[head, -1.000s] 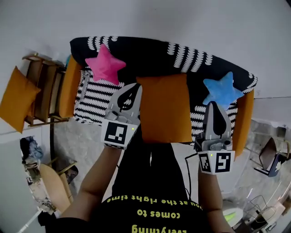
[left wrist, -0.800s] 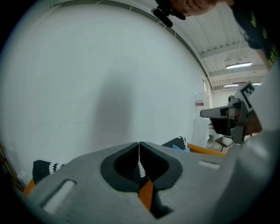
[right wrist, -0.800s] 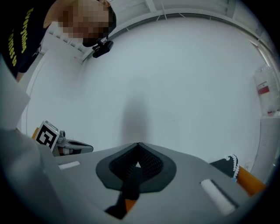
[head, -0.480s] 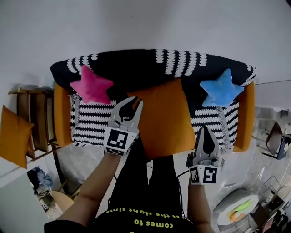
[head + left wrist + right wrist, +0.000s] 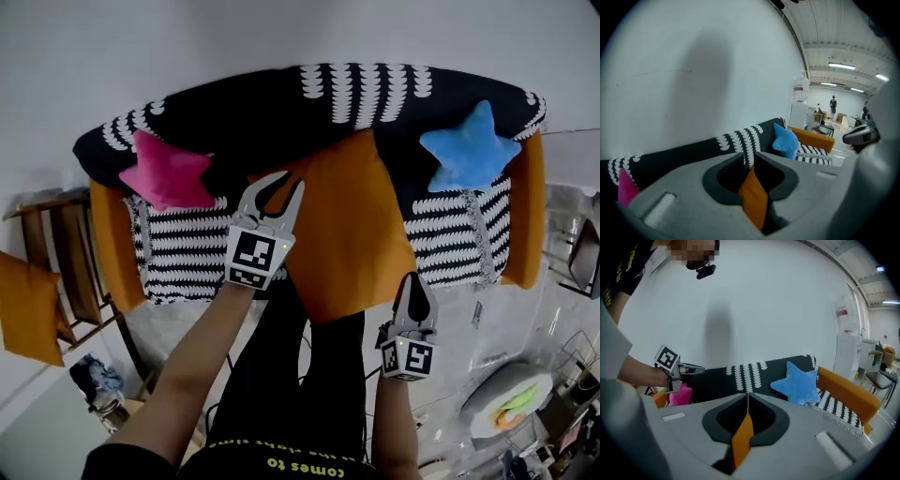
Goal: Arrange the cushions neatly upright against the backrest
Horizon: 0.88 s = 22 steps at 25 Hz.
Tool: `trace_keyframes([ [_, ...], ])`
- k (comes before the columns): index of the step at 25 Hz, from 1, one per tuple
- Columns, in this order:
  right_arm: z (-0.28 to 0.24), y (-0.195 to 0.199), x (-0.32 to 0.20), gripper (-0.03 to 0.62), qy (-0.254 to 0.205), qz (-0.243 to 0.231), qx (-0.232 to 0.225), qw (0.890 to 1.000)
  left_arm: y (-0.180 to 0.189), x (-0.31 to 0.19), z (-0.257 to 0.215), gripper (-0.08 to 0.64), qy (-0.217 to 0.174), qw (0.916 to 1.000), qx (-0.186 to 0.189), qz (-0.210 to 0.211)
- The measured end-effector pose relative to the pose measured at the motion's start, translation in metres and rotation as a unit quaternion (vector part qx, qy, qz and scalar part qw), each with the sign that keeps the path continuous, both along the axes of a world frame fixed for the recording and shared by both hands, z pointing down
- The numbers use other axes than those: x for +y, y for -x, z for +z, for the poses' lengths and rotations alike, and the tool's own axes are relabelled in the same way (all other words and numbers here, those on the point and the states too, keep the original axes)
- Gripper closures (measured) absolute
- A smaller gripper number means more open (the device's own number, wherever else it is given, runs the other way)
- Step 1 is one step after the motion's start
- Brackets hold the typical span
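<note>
Setting the orange cushion (image 5: 347, 230) down, tilted against the backrest (image 5: 272, 108). My left gripper (image 5: 290, 184) jaws have just been opening, with the cushion edge loose between them. My right gripper (image 5: 413, 278) jaws pinch its lower corner. Next, I reckon: let go right, nudge it upright.

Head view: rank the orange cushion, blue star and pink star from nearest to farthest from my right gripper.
1. orange cushion: centre of the sofa, its corner pinched in the right gripper.
2. blue star: the sofa's right end.
3. pink star: far left end.
</note>
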State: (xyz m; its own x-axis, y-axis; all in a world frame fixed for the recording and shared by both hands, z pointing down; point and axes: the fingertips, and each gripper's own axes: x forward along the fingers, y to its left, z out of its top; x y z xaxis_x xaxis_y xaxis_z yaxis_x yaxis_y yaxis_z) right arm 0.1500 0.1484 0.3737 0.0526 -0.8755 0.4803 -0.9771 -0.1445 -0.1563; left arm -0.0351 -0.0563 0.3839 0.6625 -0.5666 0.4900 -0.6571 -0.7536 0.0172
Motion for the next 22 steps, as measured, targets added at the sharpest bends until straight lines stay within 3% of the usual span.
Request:
trace_keyframes([
  [6,0.067,-0.014,0.028,0.566,0.042,0.032,-0.022,0.998,-0.009,0.002,0.064,0.499,0.013,0.9996,-0.017,0.019],
  [11,0.123,-0.007,0.045,0.543,0.085,0.019,-0.061,0.994,-0.020,-0.004,0.105,0.499,0.017,0.9983,-0.042,0.037],
  [14,0.152,-0.005,0.052,0.496,0.107,0.018,-0.073,0.991,-0.029,-0.006,0.125,0.490,0.020,0.9971,-0.053,0.051],
  [18,0.181,-0.015,0.063,0.431,0.138,0.031,-0.088,0.986,-0.042,-0.007,0.149,0.415,0.042,0.9943,-0.063,0.076],
  [22,0.205,-0.012,0.080,0.395,0.169,0.015,-0.107,0.980,-0.048,-0.004,0.170,0.388,0.062,0.9900,-0.073,0.103],
])
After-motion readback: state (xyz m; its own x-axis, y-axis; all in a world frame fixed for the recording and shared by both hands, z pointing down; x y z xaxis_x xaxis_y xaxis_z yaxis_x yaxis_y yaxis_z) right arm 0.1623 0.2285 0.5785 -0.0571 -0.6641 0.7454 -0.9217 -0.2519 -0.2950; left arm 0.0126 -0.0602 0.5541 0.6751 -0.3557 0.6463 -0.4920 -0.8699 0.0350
